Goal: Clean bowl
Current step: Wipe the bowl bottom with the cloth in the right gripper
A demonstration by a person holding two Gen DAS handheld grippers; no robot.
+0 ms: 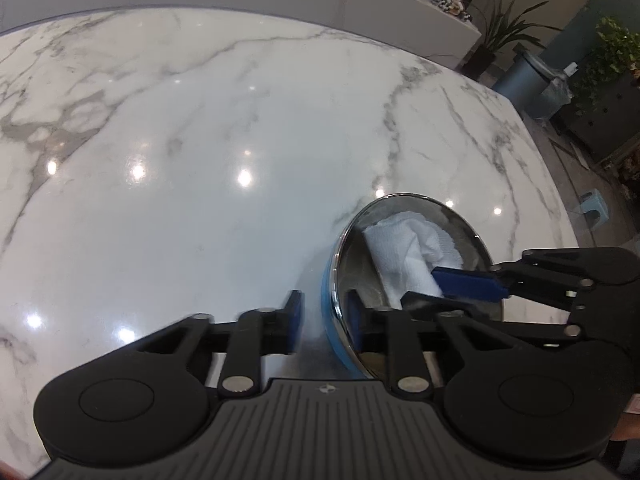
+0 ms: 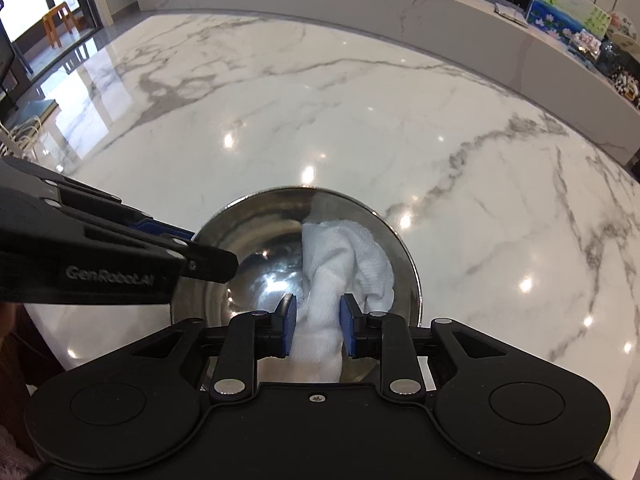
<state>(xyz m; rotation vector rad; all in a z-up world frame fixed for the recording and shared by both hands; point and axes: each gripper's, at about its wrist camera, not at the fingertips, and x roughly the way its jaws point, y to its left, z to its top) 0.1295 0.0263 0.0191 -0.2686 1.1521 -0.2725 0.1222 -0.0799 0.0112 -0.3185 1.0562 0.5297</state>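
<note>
A steel bowl (image 1: 460, 232) with a blue outside stands on the white marble table (image 1: 200, 160), near its front edge. A white cloth (image 1: 400, 240) lies crumpled inside it. My left gripper (image 1: 325, 314) straddles the bowl's near-left rim, one pad outside the blue wall and one inside, shut on that rim. In the right wrist view the bowl (image 2: 260, 232) fills the centre and the left gripper (image 2: 208, 248) clamps its left edge. My right gripper (image 2: 317, 320) reaches into the bowl, shut on a bunched fold of the cloth (image 2: 352, 252). The left wrist view shows the right gripper (image 1: 420, 286) coming in from the right.
A raised marble ledge (image 2: 360, 4) runs behind the table and carries pictures (image 2: 560, 12) and small items at its right end. Past the table's right edge stand potted plants (image 1: 500, 32), a grey bin (image 1: 528, 80) and a small blue stool (image 1: 592, 204). Left, an orange stool (image 2: 60, 20) stands by a window.
</note>
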